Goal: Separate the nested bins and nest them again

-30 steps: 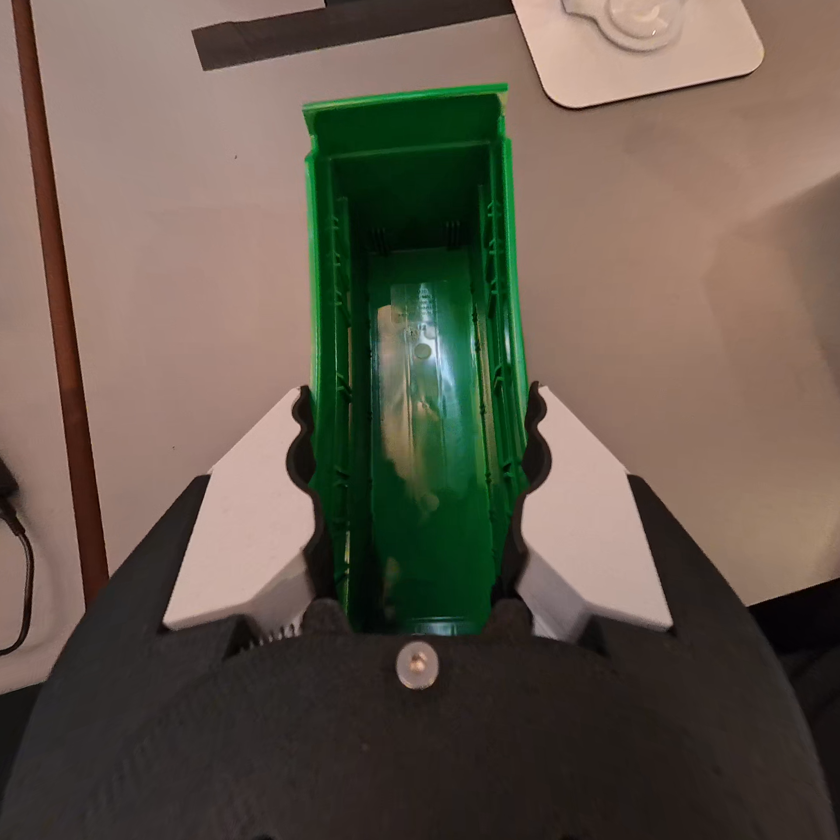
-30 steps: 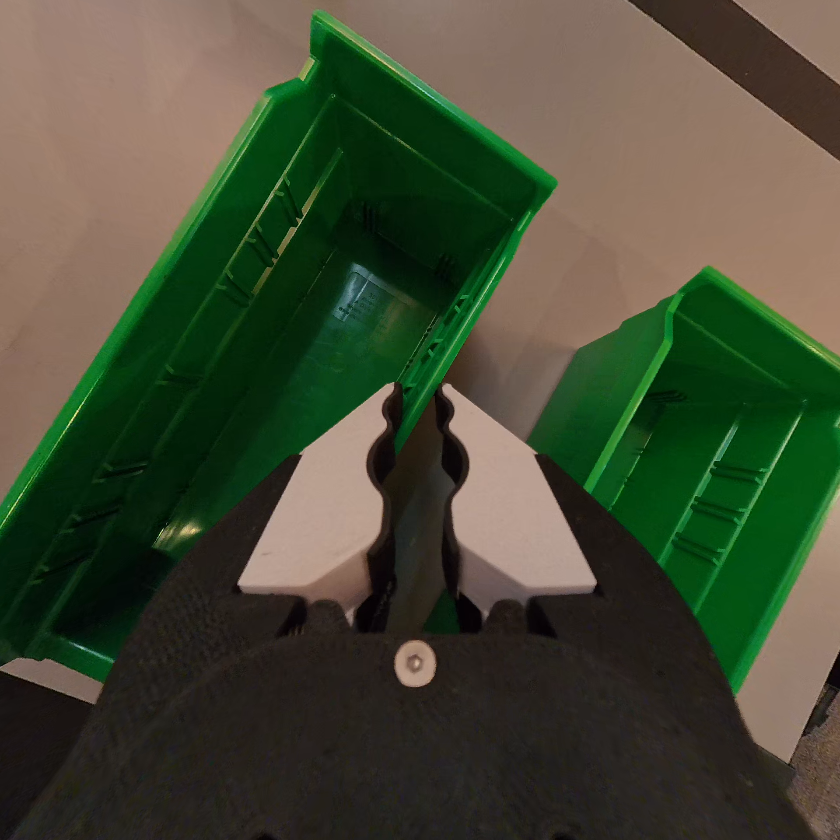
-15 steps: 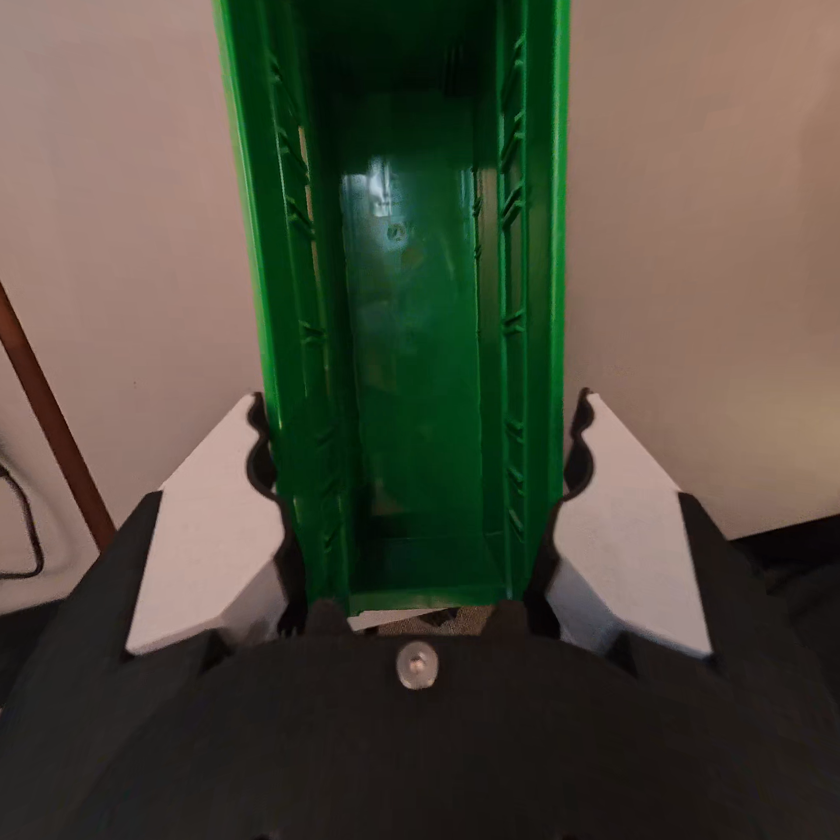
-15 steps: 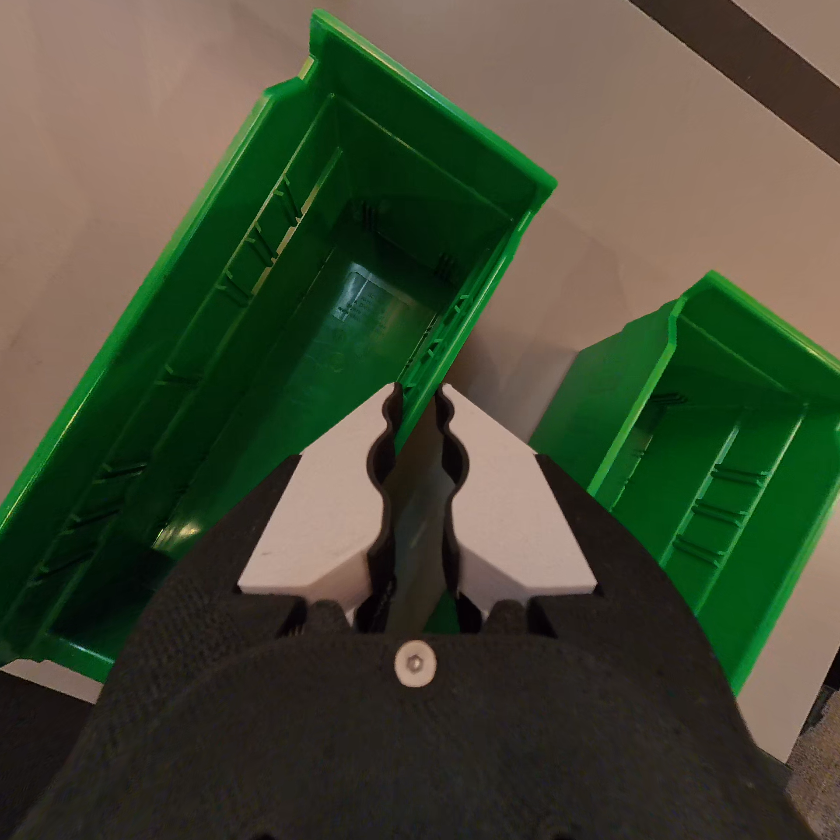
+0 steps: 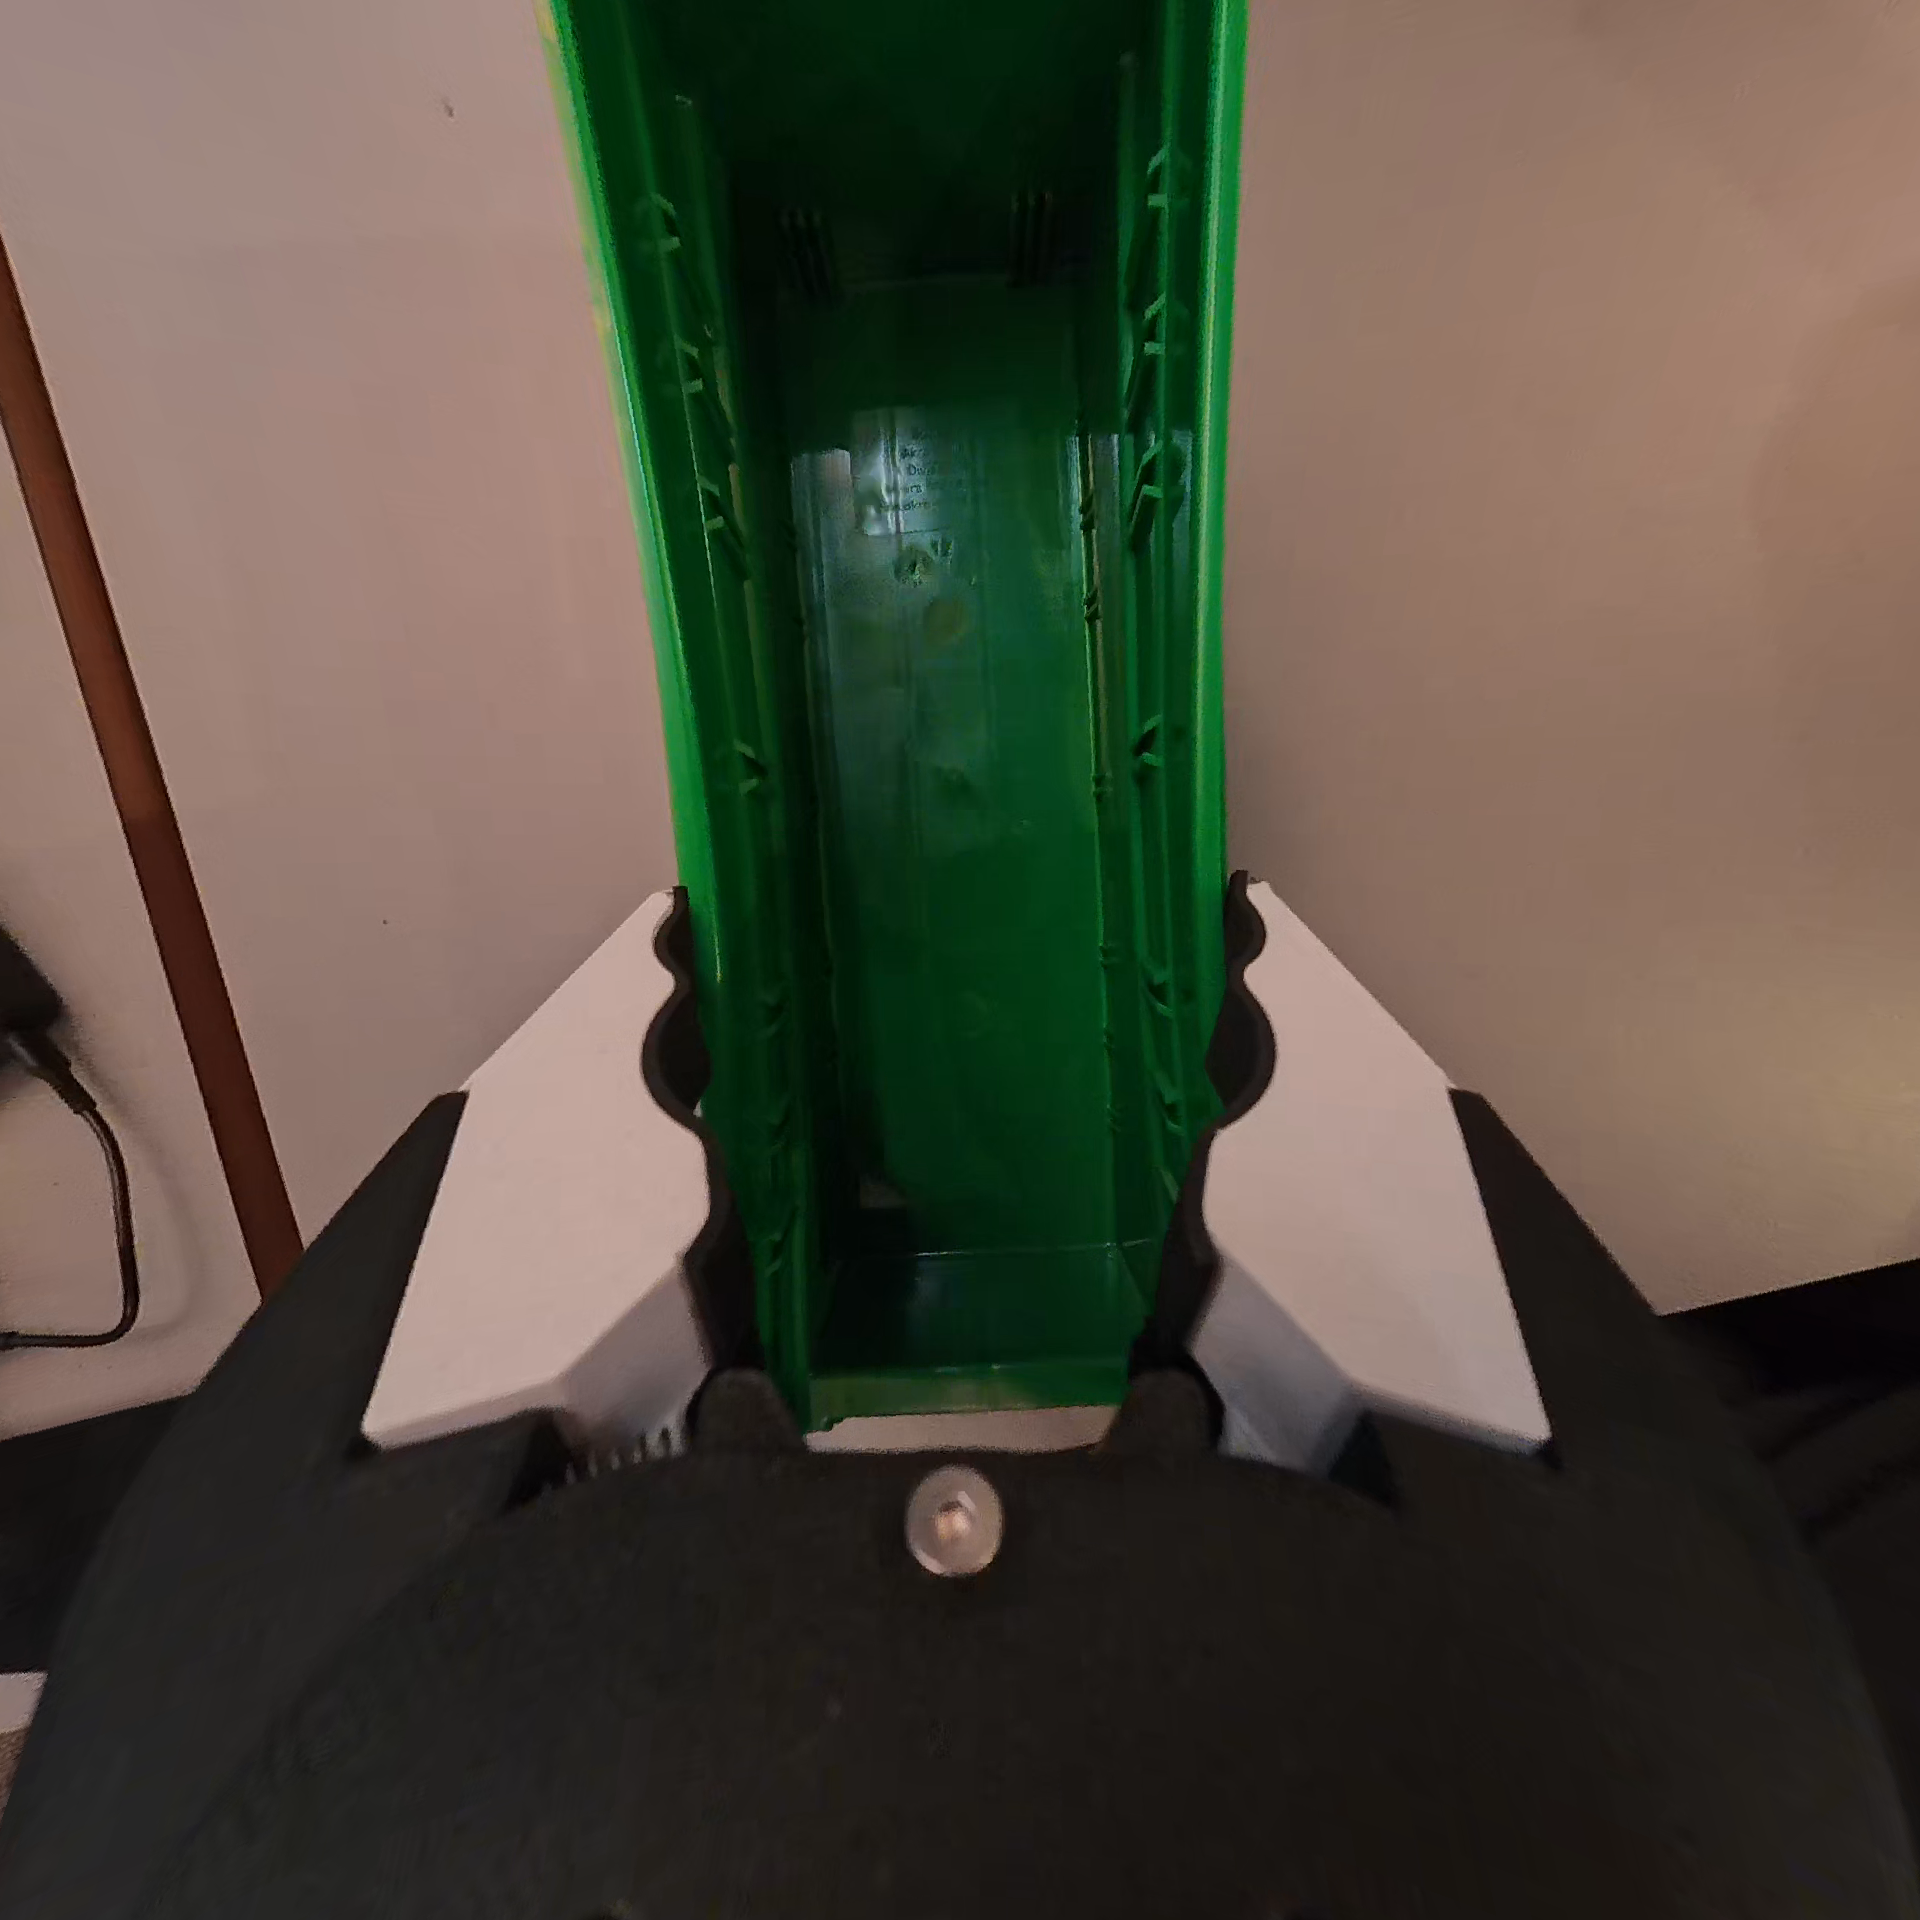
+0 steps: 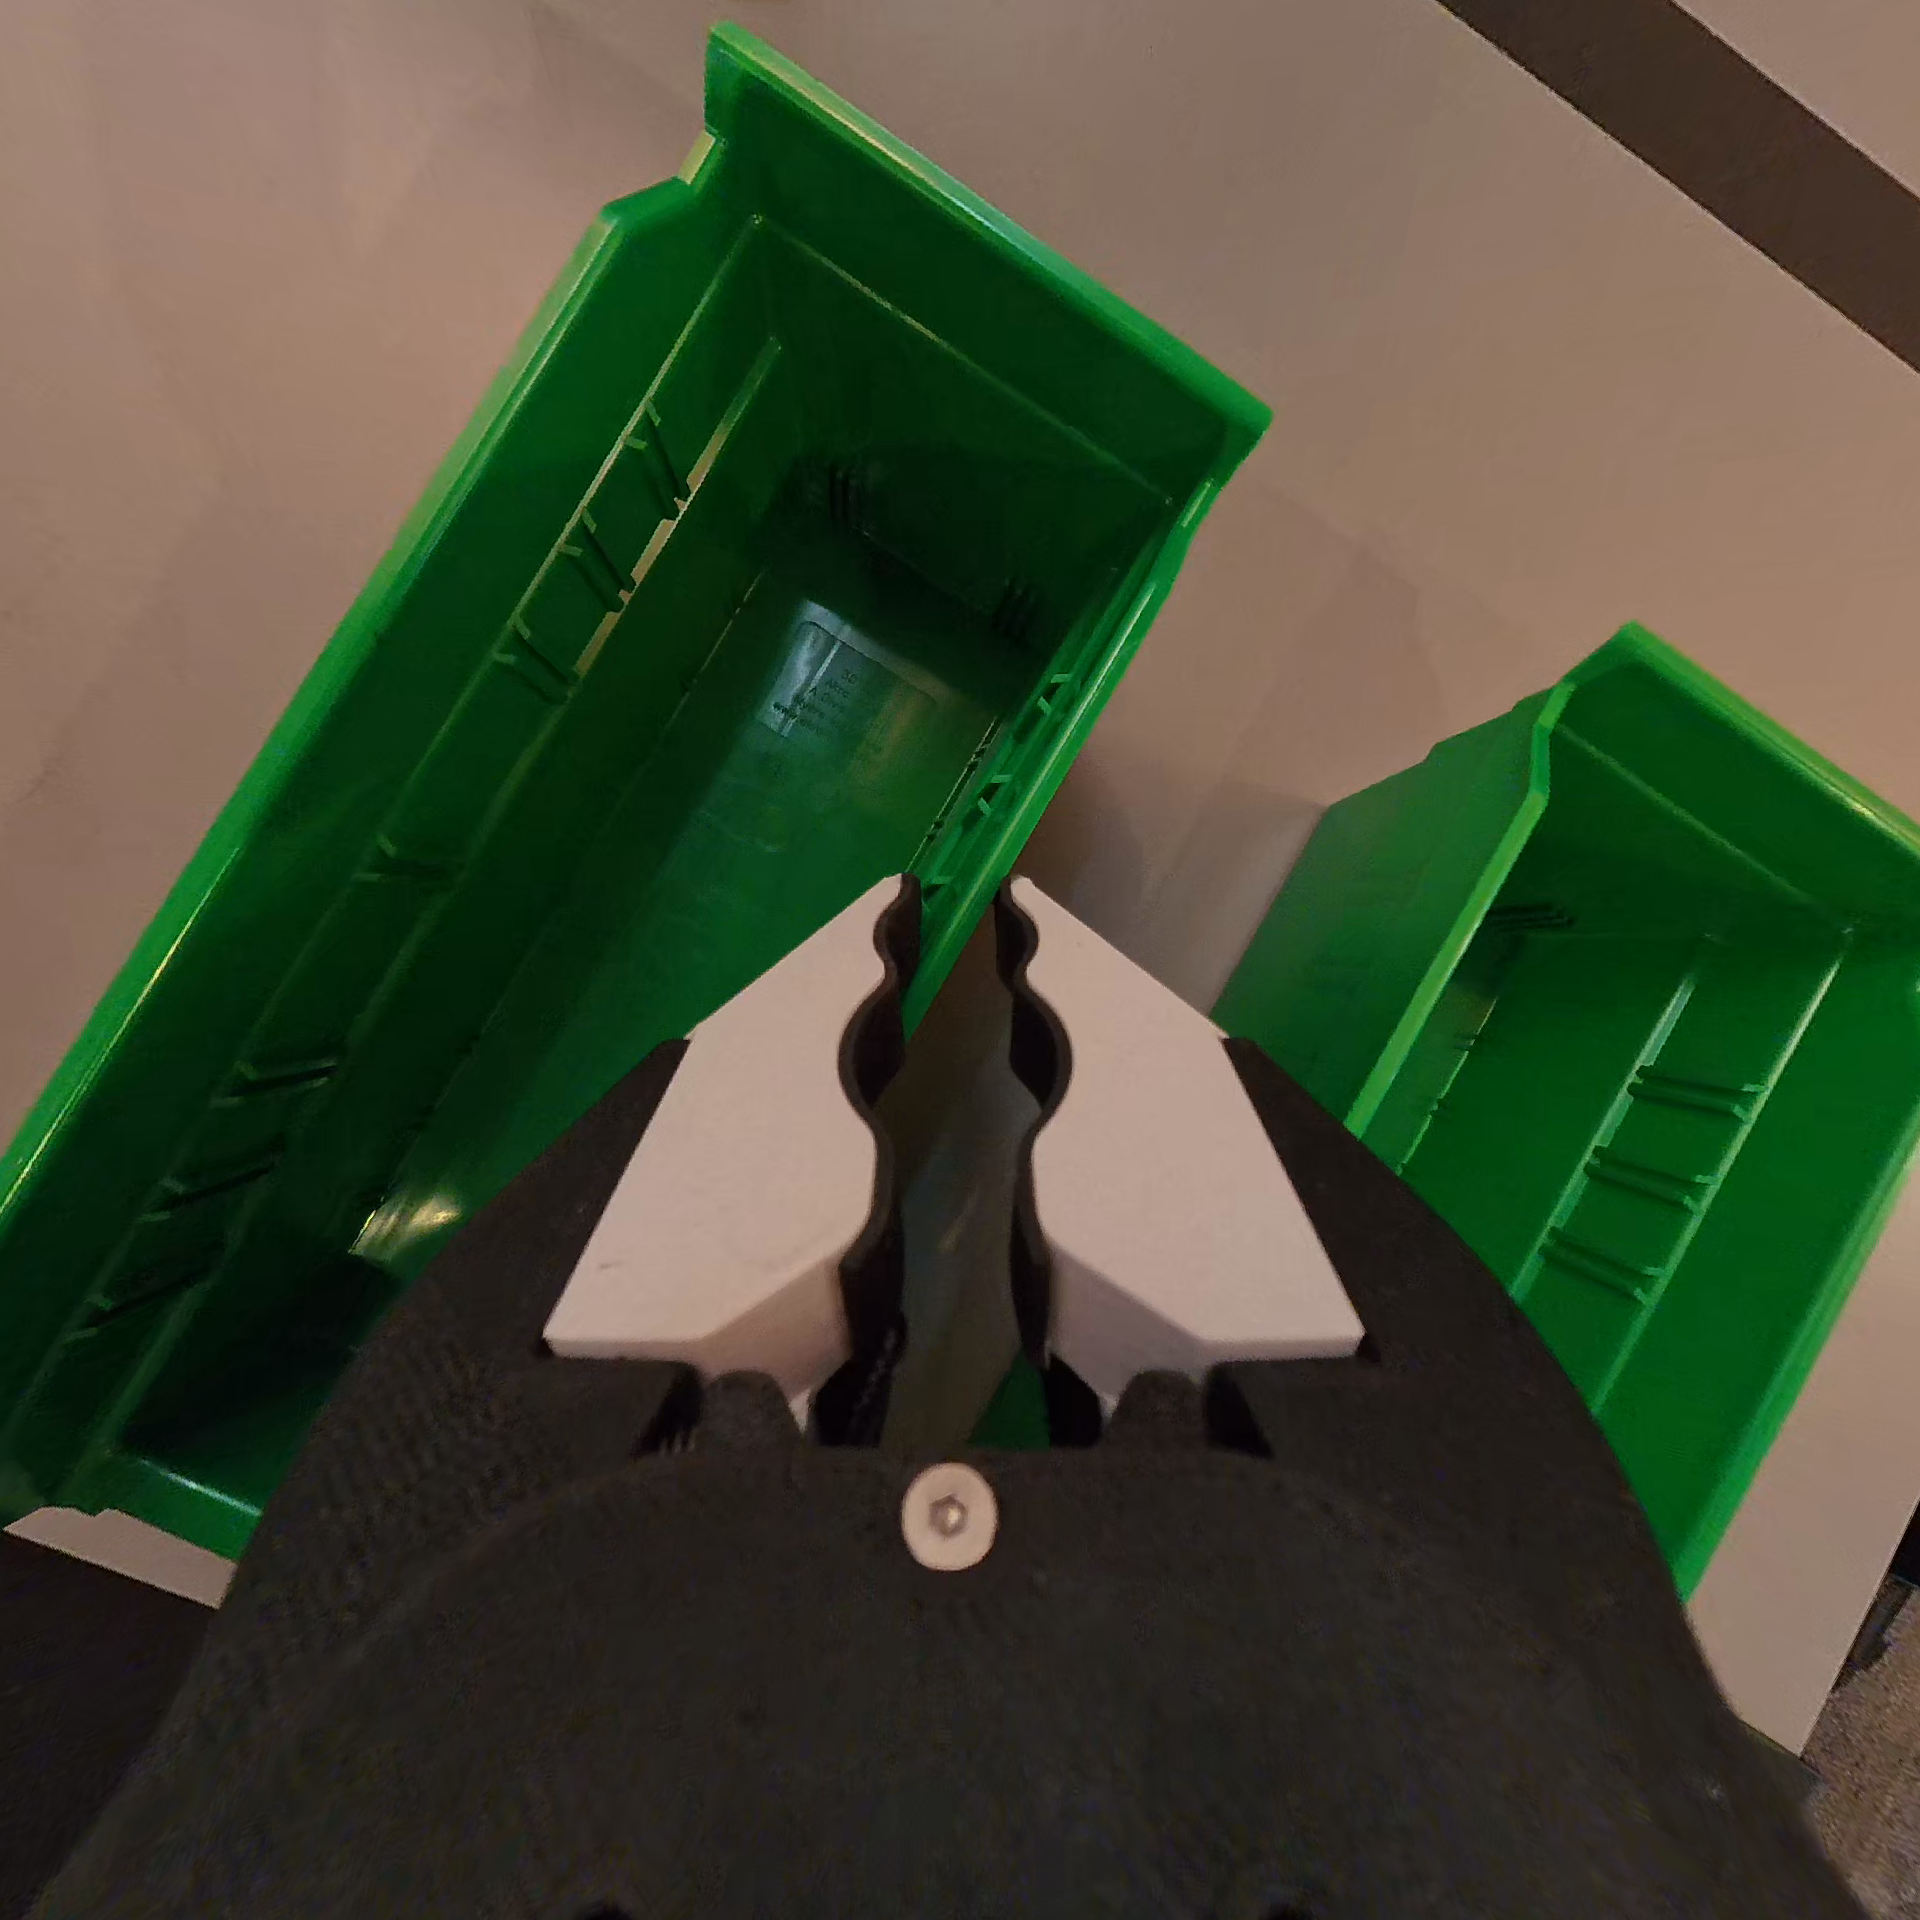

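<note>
In the left wrist view a long green bin (image 5: 956, 727) runs straight away from me between my left gripper's (image 5: 958, 896) fingers. The jaws press on its two outer side walls near its near end. Its far end is out of frame. In the right wrist view my right gripper (image 6: 956, 885) is shut on the right side wall (image 6: 1039, 748) of a long green bin (image 6: 623, 727) that lies slanted on the table, open side up. A second green bin (image 6: 1662, 987) stands apart to its right. Neither view shows the other gripper.
The bins are on a pale grey table (image 5: 1558, 520). A brown strip (image 5: 104, 727) and a black cable (image 5: 104, 1195) lie at the left. A dark tape strip (image 6: 1714, 135) crosses the far right. The table's edge (image 6: 1766, 1662) is near, at the lower right.
My left gripper widened, slid closer along the green bin, then narrowed onto its walls again; the bin's far end and the white pad left the view. The right gripper keeps its hold.
</note>
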A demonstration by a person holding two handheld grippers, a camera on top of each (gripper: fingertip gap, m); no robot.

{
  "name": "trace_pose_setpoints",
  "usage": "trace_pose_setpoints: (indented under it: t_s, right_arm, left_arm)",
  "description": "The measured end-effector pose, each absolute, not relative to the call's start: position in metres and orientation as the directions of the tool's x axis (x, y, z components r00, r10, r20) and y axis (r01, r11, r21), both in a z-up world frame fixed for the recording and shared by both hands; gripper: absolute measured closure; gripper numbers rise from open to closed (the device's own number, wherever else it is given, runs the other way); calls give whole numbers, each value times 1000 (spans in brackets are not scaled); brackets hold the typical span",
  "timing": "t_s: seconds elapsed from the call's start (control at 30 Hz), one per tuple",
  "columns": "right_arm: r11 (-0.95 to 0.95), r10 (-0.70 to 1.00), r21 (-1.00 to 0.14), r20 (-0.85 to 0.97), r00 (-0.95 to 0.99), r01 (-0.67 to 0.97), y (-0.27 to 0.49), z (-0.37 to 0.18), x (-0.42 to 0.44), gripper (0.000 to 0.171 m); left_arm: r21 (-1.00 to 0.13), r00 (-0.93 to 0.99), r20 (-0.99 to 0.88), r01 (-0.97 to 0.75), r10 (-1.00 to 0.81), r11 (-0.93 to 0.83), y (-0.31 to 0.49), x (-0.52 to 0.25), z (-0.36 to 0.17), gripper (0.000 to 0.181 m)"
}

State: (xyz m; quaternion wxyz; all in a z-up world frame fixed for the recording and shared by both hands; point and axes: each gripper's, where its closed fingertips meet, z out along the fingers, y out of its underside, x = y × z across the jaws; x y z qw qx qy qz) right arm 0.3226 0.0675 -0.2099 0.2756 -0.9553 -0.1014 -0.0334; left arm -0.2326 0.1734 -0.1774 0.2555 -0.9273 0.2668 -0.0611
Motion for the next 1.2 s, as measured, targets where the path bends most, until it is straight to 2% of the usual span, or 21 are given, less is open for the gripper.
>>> trace_pose_setpoints:
  t_s: [0.03, 0.17, 0.4, 0.53, 0.67, 0.73, 0.83, 0.93, 1.0, 1.07, 1.2]
  right_arm:
    - [-828, 176, -519, 122, 977, 213, 67, -210, 323, 159]
    - [-827, 179, -518, 126, 976, 219, 68, -210, 322, 158]
    - [-813, 193, -526, 159, 968, 249, 67, -199, 320, 131]
    - [-730, 165, -600, 311, 936, 328, 73, -140, 313, 122]
    - [-474, 362, -793, 221, 906, 383, 82, -62, 177, 123]
    - [-380, 485, -829, 199, 852, 410, 81, -52, 95, 120]
    - [-294, 635, -868, 136, 760, 401, 87, -64, -16, 125]
    - [-279, 699, -862, 120, 705, 423, 110, -106, -84, 128]
    - [-298, 719, -859, 85, 690, 416, 130, -138, -109, 127]
    - [-306, 741, -888, 4, 672, 342, 143, -152, -129, 129]
    - [-195, 744, -930, 67, 665, 313, 156, -152, -143, 144]
  left_arm:
    - [-510, 850, -27, -464, -526, -724, 174, -233, -177, 84]
    - [-500, 847, -34, -474, -530, -725, 173, -234, -179, 84]
    - [-485, 845, -15, -474, -535, -735, 168, -229, -183, 83]
    - [-474, 847, -11, -472, -531, -743, 166, -226, -187, 82]
    - [-463, 845, -14, -480, -535, -745, 163, -220, -192, 81]
    - [-466, 839, -7, -484, -544, -740, 162, -215, -192, 81]
    - [-472, 834, -6, -489, -552, -734, 161, -210, -191, 81]
    - [-483, 832, 4, -485, -555, -729, 160, -206, -190, 82]
    - [-492, 829, 19, -480, -560, -727, 159, -203, -188, 82]
    - [-497, 826, 21, -480, -563, -723, 159, -202, -187, 81]
    - [-489, 819, 11, -496, -574, -717, 159, -200, -188, 82]
